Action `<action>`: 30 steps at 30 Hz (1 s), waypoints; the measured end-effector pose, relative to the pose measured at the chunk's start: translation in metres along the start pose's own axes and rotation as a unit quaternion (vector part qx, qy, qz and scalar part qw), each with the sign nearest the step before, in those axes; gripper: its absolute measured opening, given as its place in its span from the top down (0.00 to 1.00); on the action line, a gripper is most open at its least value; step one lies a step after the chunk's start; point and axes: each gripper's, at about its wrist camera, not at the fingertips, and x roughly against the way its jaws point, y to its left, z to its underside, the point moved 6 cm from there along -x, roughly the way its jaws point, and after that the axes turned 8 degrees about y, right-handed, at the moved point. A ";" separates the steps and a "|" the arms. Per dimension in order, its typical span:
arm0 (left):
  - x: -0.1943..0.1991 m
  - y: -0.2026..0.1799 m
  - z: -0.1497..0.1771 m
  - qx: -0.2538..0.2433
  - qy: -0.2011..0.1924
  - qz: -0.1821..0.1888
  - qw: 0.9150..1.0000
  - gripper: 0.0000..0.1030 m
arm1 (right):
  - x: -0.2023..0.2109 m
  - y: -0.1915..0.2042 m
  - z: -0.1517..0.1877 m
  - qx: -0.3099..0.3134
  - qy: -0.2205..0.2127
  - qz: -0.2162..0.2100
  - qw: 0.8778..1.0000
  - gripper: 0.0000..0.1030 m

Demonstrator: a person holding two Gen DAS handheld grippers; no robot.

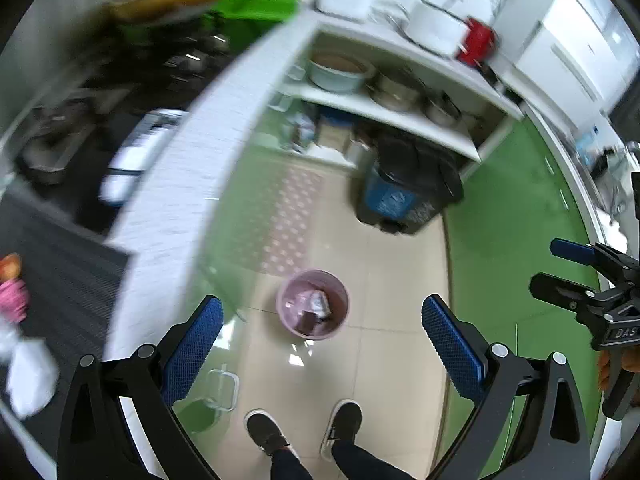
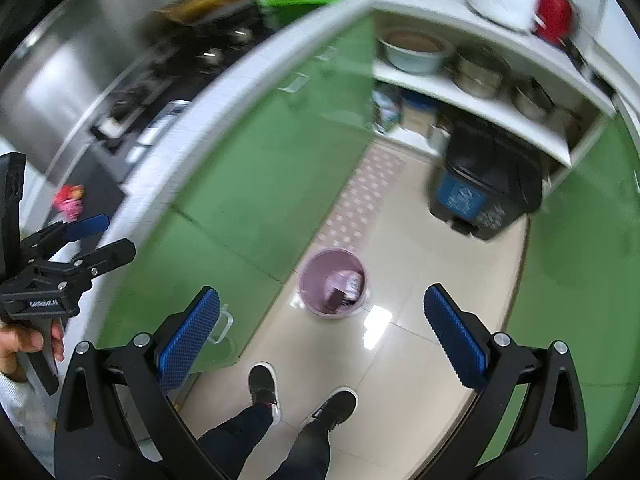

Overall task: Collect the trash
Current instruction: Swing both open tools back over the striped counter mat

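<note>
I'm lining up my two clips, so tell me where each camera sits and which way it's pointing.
Left wrist: on the left gripper, facing down at the pink wastebasket on the tiled floor; shoes show.
Right wrist: on the right gripper, facing down too; legs show.
Shared: wastebasket, black pedal bin, each other's gripper.

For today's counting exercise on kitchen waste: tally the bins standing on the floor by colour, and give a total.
Pink bins: 1, the small round wastebasket with trash inside, on the tiles ahead of the person's shoes.
Black bins with a blue front panel: 1, the large pedal bin by the open shelves.
Total: 2
</note>
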 end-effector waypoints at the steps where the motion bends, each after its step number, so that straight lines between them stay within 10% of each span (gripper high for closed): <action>1: 0.012 0.008 0.004 0.010 -0.008 -0.007 1.000 0.07 | 0.007 0.011 -0.002 0.012 -0.004 -0.005 1.000 0.03; 20: 0.155 0.218 0.115 0.222 -0.081 -0.142 0.961 0.07 | 0.019 0.252 -0.047 0.225 -0.015 -0.101 0.969 0.03; 30: 0.144 0.287 0.141 0.229 -0.049 -0.139 0.962 0.07 | -0.014 0.349 -0.045 0.255 0.006 -0.102 0.962 0.03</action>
